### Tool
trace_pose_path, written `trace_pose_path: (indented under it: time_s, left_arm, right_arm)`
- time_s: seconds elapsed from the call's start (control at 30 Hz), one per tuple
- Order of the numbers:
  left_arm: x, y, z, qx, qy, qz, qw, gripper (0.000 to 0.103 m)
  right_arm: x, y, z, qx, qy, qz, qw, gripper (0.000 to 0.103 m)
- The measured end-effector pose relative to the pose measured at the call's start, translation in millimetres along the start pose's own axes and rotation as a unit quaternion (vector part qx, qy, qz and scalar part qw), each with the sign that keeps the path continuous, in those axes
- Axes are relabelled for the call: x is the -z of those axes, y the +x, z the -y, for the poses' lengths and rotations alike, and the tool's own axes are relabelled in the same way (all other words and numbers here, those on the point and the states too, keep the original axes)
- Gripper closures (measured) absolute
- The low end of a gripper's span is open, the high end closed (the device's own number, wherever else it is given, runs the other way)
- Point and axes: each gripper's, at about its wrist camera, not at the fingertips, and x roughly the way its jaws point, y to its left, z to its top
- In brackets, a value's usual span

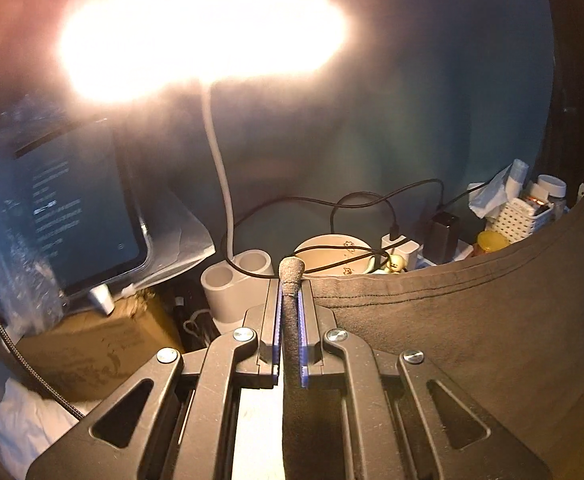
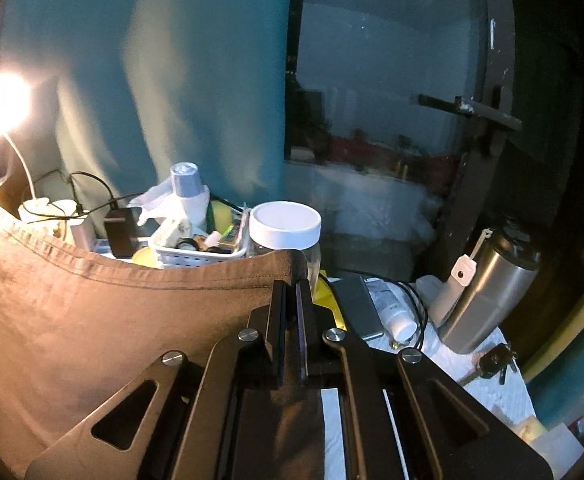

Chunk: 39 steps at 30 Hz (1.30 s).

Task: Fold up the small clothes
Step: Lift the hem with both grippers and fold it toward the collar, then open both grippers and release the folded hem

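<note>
Clearly I am in the middle of one fold, not at its end. My left tool (image 1: 290,280) is pressed together on one corner of the brown garment (image 1: 471,312); a small bunch of the cloth sticks out past the tips. My right tool (image 2: 290,280) is pinching the opposite corner in the same way, and the cloth rolls over its tips. Between the two tools the hemmed edge hangs in a slack curve, so the garment is lifted and stretched across, with the rest of it dropping down toward the near side. Where its lower part lies I cannot tell, because the tools and the cloth itself hide it.

What seems done: both corners are taken and the edge is raised off the tabletop (image 2: 487,384), which has a white cover. What is left, as I judge it: to carry this edge over, lay it down flat, let go, and probably make at least one more fold. Whether other pieces wait, or some are already folded, the pictures do not show.

Far behind the hem there is much clutter: a white basket (image 2: 196,254) with small things, a jar with a white lid (image 2: 286,222), a black charger (image 2: 120,230) with cables, and a bowl (image 1: 333,250) beside the white lamp base (image 1: 238,280). On the right a steel flask (image 2: 487,284) lies tilted near a phone (image 2: 361,306). The lamp (image 1: 200,36) glares strongly at the left.
</note>
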Motion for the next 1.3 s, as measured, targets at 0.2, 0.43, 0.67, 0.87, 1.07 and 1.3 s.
trace_pose_path:
  time_s: [0.2,0.43,0.67,0.87,1.07,1.3]
  left_arm:
    - [11.7,24.4,0.9,0.001,0.003,-0.024,0.9997,0.098]
    - [38.1,46.0,0.0,-0.002,-0.003,-0.061,0.9981,0.097]
    - [52.7,67.0,-6.0,-0.007,-0.019,-0.127,0.9917,0.095]
    - [55.8,63.3,-17.1,-0.023,-0.036,-0.147,0.9882,0.076]
    - [56.8,36.0,-30.8,-0.026,-0.041,-0.144,0.9884,0.076]
    - [64.7,9.4,-32.4,-0.016,-0.042,-0.151,0.9875,0.076]
  right_arm:
    - [7.7,29.6,1.5,0.003,-0.001,-0.025,1.0,0.097]
    - [30.2,64.7,6.2,0.024,0.004,-0.077,0.997,0.097]
    - [37.1,64.6,16.1,0.037,0.02,-0.094,0.995,0.09]
    - [35.3,48.9,16.4,0.043,0.027,-0.087,0.995,0.089]
    - [39.6,25.0,21.7,0.054,0.033,-0.09,0.994,0.075]
    - [55.4,-9.6,30.6,0.053,0.057,-0.094,0.992,0.069]
